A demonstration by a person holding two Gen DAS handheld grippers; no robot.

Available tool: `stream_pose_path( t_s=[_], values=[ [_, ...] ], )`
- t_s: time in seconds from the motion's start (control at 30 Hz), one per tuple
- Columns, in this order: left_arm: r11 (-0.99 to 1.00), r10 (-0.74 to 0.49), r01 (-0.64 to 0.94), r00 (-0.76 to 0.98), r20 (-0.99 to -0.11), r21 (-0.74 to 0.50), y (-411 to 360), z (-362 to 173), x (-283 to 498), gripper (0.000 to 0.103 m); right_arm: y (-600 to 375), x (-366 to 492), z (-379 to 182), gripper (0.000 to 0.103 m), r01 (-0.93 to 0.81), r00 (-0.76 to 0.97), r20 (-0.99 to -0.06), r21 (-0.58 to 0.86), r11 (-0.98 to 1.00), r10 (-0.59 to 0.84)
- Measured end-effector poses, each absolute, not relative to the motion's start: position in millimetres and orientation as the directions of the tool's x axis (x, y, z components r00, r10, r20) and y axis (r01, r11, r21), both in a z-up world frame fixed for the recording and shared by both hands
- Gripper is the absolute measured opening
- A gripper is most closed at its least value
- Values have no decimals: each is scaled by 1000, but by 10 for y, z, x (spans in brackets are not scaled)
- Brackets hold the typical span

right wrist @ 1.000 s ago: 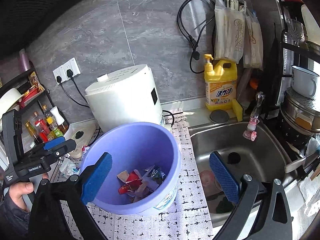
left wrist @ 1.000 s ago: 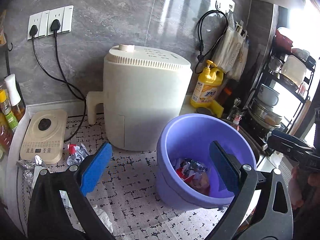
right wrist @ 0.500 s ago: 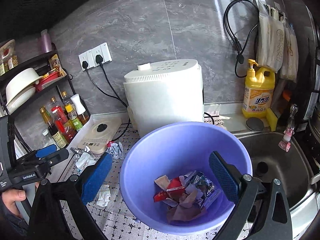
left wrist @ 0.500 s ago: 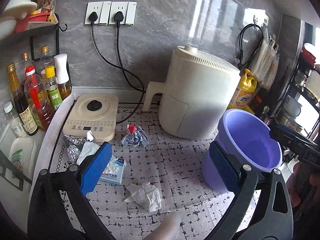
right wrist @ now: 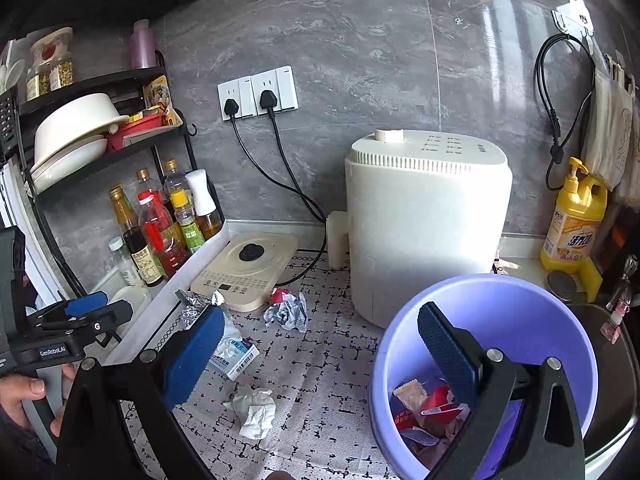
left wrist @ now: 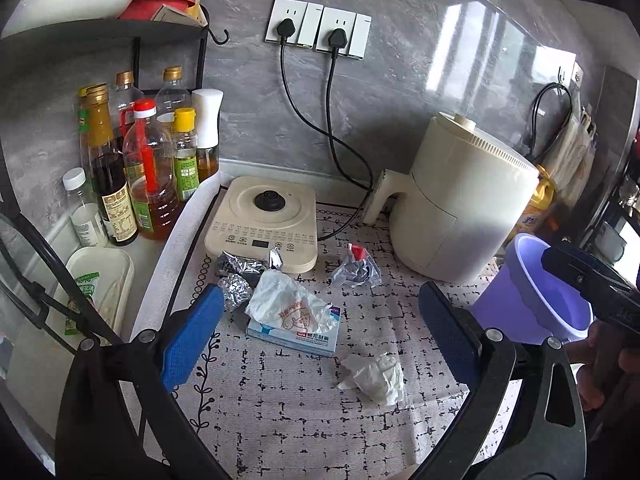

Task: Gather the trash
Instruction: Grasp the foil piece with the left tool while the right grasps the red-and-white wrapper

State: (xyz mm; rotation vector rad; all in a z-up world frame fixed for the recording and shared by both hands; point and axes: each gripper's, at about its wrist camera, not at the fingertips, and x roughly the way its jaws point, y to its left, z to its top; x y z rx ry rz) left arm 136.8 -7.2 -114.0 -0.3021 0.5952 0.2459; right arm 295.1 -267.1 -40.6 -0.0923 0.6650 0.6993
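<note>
Trash is lying loose on the mat: crumpled white tissue (left wrist: 376, 374), foil ball (left wrist: 236, 286), wrapper (left wrist: 356, 270) at twelve o'clock. Both grippers, left gripper (left wrist: 320, 336) and right gripper (right wrist: 320, 356), are hanging released, empty.

crumpled white tissue (left wrist: 376, 376) on mat, purple bucket (right wrist: 492, 308) holding wrappers

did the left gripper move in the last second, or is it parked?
Yes. The left gripper swung left: its view went from the purple bucket to the trash left of the air fryer, a fixed reference now at frame right. Fingers open.
</note>
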Motion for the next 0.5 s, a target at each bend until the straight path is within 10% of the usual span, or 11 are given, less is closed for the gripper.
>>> stream_pose_path(
  t_s=[0.5],
  values=[
    [914, 139, -338, 781, -609, -224, 516, -1394, 1723, 97, -1856, 3174, -750, 95, -688, 457, -696, 118, 716, 554]
  ],
)
